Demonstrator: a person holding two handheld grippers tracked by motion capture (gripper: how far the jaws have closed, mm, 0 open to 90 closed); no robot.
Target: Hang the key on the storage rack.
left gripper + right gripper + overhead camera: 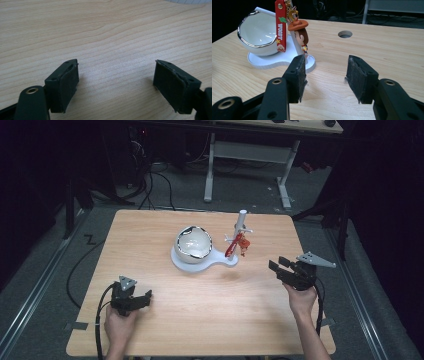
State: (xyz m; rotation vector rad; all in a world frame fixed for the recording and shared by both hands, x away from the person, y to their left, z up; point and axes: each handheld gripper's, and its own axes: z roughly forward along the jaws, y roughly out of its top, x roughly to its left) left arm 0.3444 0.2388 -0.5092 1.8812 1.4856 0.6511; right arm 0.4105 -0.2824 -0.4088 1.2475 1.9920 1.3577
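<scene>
Pale wood covers the table [200, 320] in the high view. Near its middle stands a white stand [200, 262] carrying a white bowl [194, 244] and an upright post, from which a red keychain [235, 245] hangs. The left gripper [145, 297] rests near the table's front left corner, held in a hand. The right gripper [276, 265] hovers at the right, just beside the stand and pointing toward the keychain, well apart from the left one.

In the left gripper view, the left gripper [116, 80] has its jaws spread wide over bare wood grain, holding nothing.

In the right gripper view, the right gripper [325, 75] also has its jaws spread, empty, facing the keychain [280, 25]. Its red strap reads "WOODY" in white letters (running top to bottom), beside a cowboy figure [299, 32] in an orange hat. The silver-rimmed bowl [258, 35] sits behind.
</scene>
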